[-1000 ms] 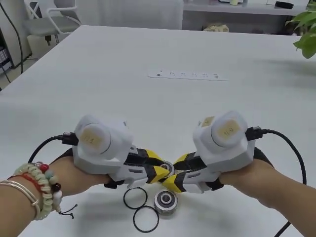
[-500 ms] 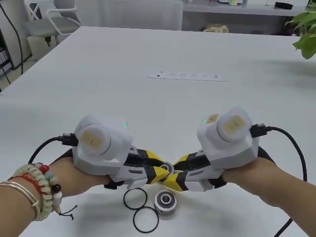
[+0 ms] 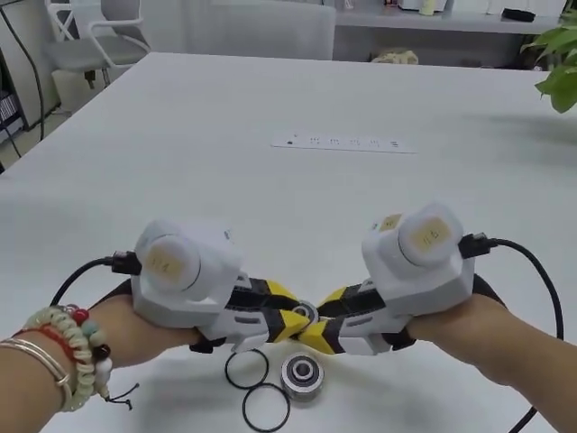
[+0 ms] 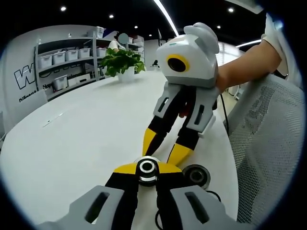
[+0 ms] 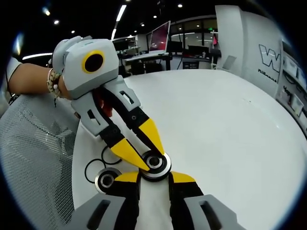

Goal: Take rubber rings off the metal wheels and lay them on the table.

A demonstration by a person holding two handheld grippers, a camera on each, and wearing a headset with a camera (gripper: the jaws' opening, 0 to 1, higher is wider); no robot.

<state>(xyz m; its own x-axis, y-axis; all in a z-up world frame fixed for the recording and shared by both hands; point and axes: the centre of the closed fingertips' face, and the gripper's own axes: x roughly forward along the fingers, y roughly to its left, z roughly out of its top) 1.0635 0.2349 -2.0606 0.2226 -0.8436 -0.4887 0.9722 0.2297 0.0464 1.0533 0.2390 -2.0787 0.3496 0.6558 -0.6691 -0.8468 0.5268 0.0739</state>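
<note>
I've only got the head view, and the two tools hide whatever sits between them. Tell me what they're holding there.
Observer: The left gripper view shows a wheel, flat face to the camera, sitting between the left tool's two yellow tips.
Operator: Now check the right tool.
Observer: In the right gripper view, the right tool's yellow tips flank that same wheel from the opposite side.
Operator: Say whether its ring is off.
Observer: Not yet, it seems. The right gripper view shows a black band running round the wheel's rim, likely the rubber ring.
</note>
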